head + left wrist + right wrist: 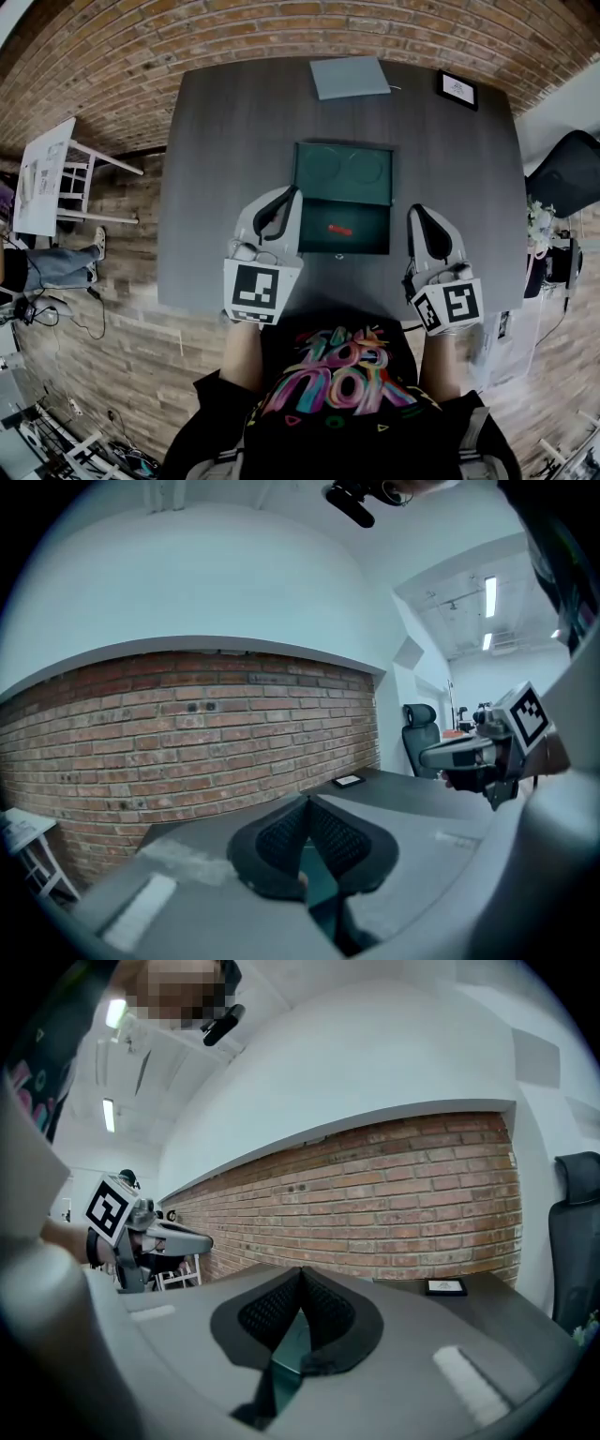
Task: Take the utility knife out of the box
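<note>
One table (225, 141): dark grey top filling the centre of the head view; everything listed below rests on it or is held over it.
Box (375, 232): green and open at frame centre. The lid is laid back toward the top of the frame and the tray half sits toward the bottom. The tray walls ring the knife on every side, so access is judged to be from above only.
Grey sheet (349, 77): lies flat at the table's top edge, well apart from the box and not in the way.
Left gripper (284, 199): jaws pressed together with nothing between them (its own view shows the pads meeting). It is just beside the box's left wall, tips toward the top of the frame.
Right gripper (419, 214): jaws likewise closed on nothing. It is near the box's right wall, tips toward the top of the frame.
Framed card (457, 88): upper right of the table, well apart from the work.
Utility knife (339, 229): red and flat in the tray half, long axis running left to right across the frame. It lies between the two grippers, with the left gripper judged the nearer. Either gripper would first need to spread its jaws, clear the wall, descend and close across the knife's narrow width.
</note>
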A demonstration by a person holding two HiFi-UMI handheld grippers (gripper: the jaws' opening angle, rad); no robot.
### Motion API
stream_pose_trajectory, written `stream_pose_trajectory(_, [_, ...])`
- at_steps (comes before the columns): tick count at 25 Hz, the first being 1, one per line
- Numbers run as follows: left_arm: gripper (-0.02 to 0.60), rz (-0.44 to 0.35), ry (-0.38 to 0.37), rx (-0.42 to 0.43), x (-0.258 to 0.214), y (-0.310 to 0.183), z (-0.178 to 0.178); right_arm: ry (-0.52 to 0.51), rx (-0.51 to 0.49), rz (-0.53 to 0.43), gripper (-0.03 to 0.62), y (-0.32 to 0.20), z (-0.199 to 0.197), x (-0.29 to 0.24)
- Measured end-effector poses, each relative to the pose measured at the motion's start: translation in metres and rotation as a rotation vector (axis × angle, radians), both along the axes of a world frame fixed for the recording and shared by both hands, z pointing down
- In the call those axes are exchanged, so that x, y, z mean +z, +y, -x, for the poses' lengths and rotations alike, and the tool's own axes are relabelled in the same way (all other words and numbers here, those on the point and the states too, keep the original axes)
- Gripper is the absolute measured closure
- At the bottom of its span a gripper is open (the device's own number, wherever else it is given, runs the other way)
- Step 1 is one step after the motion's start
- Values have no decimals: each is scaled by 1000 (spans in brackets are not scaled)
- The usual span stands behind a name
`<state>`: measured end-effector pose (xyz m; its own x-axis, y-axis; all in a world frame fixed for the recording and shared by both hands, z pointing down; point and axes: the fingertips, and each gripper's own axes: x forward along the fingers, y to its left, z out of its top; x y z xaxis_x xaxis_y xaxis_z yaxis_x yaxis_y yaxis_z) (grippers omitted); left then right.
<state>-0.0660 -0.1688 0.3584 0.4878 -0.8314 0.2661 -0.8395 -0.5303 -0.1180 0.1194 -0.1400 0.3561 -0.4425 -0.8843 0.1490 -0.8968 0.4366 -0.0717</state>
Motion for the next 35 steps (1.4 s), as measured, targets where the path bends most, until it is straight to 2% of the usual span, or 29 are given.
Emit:
stream_pose_trajectory(5, [580,18,-5,22,8,-4,-4,14,-4,6,594,1,-4,0])
stream_pose_trajectory(10, [580,49,15,-8,15,-9,-3,22,-18,18,594,0,-7,3])
stream_pose_trajectory(15, [555,99,13,7,24,-6,-5,19,-31,29,594,-3,-7,8])
stream_pose_trajectory(23, [446,148,-35,108,40,-1,-13,9,-35,25,594,-6,4,8])
stream_pose_trajectory(27, [430,169,-63,156,50,-1,-19,5,-26,34,594,-5,4,11])
stream_pose_trajectory(35, [402,236,-182,286,83,13,-35,-1,4,62,594,4,-5,24])
